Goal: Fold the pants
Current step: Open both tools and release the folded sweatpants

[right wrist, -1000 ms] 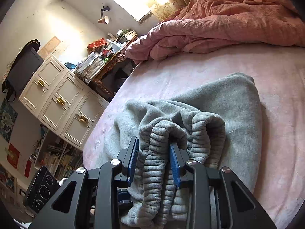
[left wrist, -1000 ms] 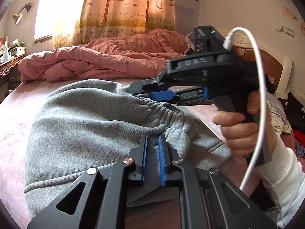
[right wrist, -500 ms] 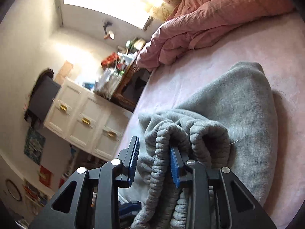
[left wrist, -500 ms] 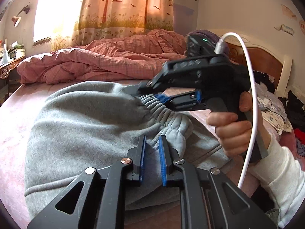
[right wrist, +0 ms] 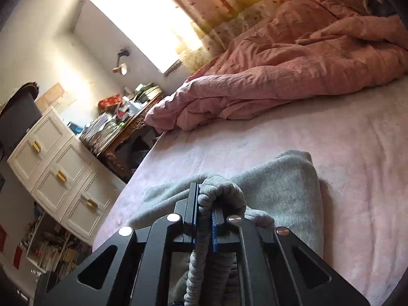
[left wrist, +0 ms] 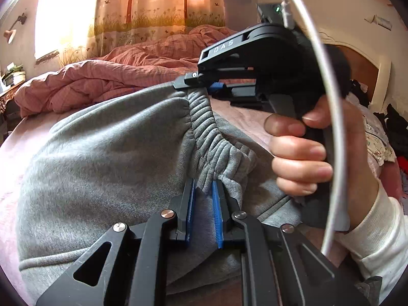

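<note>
Grey fleece pants [left wrist: 102, 153] hang bunched, ribbed waistband pinched as each hand-held gripper closes.

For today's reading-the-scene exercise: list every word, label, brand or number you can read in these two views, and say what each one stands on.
"DAS": pale raised letters on the black top arm of the right gripper, seen in the left wrist view.
Books and boxes on the cluttered desk: any print is too small and blurred to read.
Books on the low shelf: spines too blurred to read.
Nothing readable on the grey pants.
</note>
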The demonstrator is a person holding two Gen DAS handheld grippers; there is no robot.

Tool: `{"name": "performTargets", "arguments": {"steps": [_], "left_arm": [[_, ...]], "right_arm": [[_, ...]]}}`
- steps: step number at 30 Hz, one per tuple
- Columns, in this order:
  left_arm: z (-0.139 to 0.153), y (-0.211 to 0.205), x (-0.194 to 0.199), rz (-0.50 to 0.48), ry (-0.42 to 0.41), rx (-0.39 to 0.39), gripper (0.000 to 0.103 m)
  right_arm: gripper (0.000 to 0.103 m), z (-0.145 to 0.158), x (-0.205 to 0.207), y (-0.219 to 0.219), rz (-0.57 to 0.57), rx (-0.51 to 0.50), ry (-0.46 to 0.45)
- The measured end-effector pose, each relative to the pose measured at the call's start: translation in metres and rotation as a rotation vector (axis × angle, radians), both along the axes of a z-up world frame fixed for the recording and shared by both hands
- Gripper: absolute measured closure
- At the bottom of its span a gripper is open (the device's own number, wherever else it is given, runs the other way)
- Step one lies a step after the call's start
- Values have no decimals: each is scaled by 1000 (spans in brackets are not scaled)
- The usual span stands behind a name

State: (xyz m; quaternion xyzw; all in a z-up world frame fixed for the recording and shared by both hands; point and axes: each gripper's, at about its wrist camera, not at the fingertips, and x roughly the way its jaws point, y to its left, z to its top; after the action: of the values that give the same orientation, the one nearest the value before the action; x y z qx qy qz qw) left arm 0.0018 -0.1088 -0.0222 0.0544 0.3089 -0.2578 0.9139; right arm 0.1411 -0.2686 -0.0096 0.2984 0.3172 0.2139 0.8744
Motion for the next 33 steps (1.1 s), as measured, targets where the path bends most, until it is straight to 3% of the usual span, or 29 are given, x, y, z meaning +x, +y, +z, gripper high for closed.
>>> {"name": "performTargets", "arguments": {"steps": [3, 6, 10, 14, 16, 18, 21, 22, 23, 24, 25, 28, 33], "left_arm": [[-1, 2, -1, -6, 5, -1, 92], [-1, 1, -1, -5, 2, 5, 92], [-1, 3, -1, -5, 5, -8, 92], [4, 11, -2, -11, -9, -47, 92], [9, 19, -10, 19, -51, -71, 87], [18, 27, -25, 58, -136, -72, 87], [33, 34, -48, 67, -260, -43, 78], [38, 37, -55, 76, -292, -26, 76], [41, 40, -60, 85, -322, -12, 74], [44, 44, -66, 94, -349, -2, 72], [47, 49, -71, 107, -374, 9, 66], [53, 65, -77, 156, -414, 25, 60], [55, 89, -67, 249, -390, 30, 55]], "right_arm": [[97, -20, 17, -15, -17, 76, 94], [99, -30, 30, -11, -10, 37, 150], [99, -25, 38, 5, 73, -93, 179], [98, -15, 20, 0, 179, -67, 162], [96, -12, 9, 0, 210, -73, 162], [91, -12, -2, 1, 215, -109, 153], [91, -7, -22, 4, 199, -202, 104], [88, -3, -30, 6, 186, -243, 82], [78, 0, -37, 6, 164, -286, 67], [64, 4, -44, 8, 125, -347, 54], [35, 6, -52, 10, 80, -412, 31], [33, 9, -74, 13, 45, -491, -27], [33, 27, -108, 16, -20, -527, -152]]}}
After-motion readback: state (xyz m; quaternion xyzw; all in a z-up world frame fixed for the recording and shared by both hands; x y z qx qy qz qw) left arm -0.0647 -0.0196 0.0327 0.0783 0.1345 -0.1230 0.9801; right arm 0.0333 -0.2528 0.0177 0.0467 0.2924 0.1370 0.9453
